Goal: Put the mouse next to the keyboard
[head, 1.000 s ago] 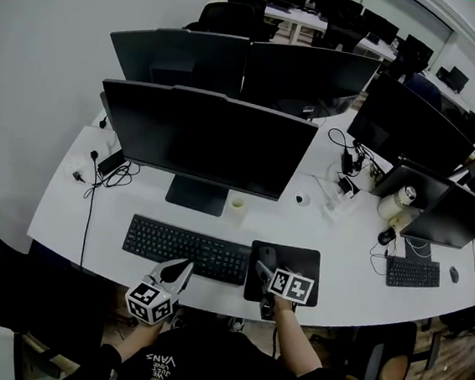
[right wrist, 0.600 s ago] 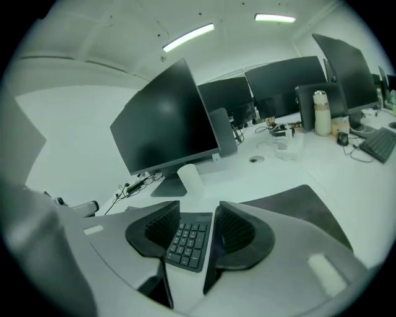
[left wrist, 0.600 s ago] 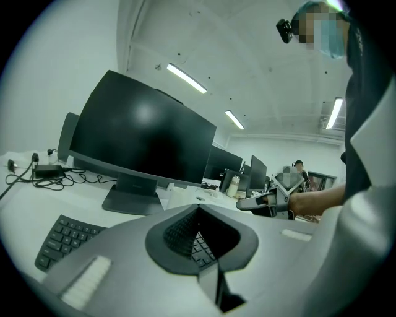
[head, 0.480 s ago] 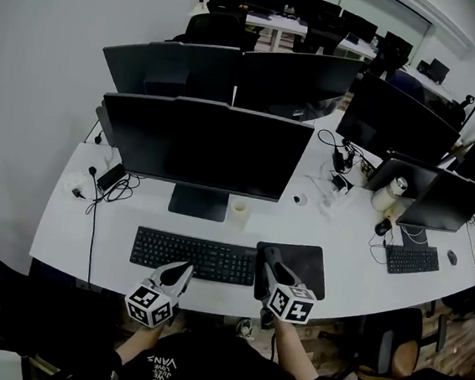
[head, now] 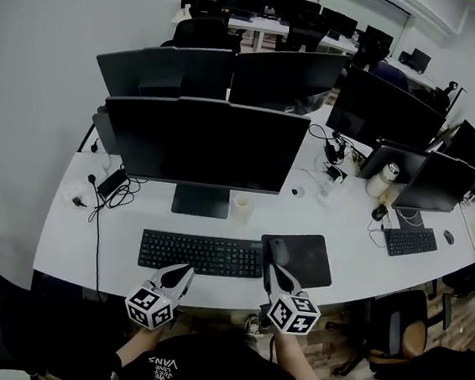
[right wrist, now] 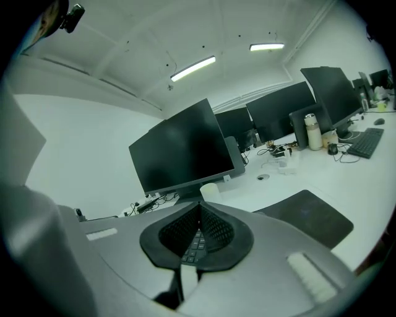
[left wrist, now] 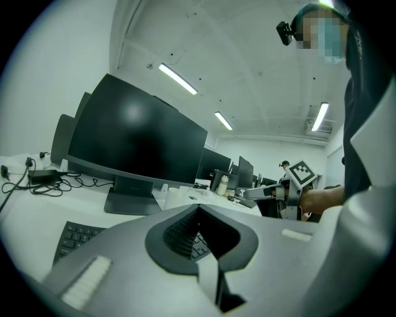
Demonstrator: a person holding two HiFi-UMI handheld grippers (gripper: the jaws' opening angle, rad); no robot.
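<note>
The mouse (head: 278, 250) lies on the left margin of the black mouse pad (head: 308, 260), just beside the right end of the keyboard (head: 201, 254), with only a thin gap between them. It is released. The right gripper (head: 274, 271) has just been closing its jaws; in the right gripper view (right wrist: 199, 204) they now meet at the tips with nothing between them, and only keyboard keys show through the opening behind. In the head view the tips sit near the mouse's near end, and contact cannot be judged there.

The rest of the pad, to the right of the mouse, is bare. Its front corner comes close to the front edge of the white desk (head: 71, 243). A narrow strip of bare desk runs between the keyboard and that edge. The left gripper (head: 187, 270) hangs over this strip, near the keyboard's front edge. Its jaws are also together and empty, as the left gripper view (left wrist: 198, 207) shows.

Behind the keyboard stand the monitor (head: 204, 143) on its foot and a pale cup (head: 240, 208), with open desk between them and the keys. To the left of the keyboard the surface is bare up to a thin cable (head: 97, 221). To the right of the pad, white desk runs on to a second keyboard (head: 409, 241).
</note>
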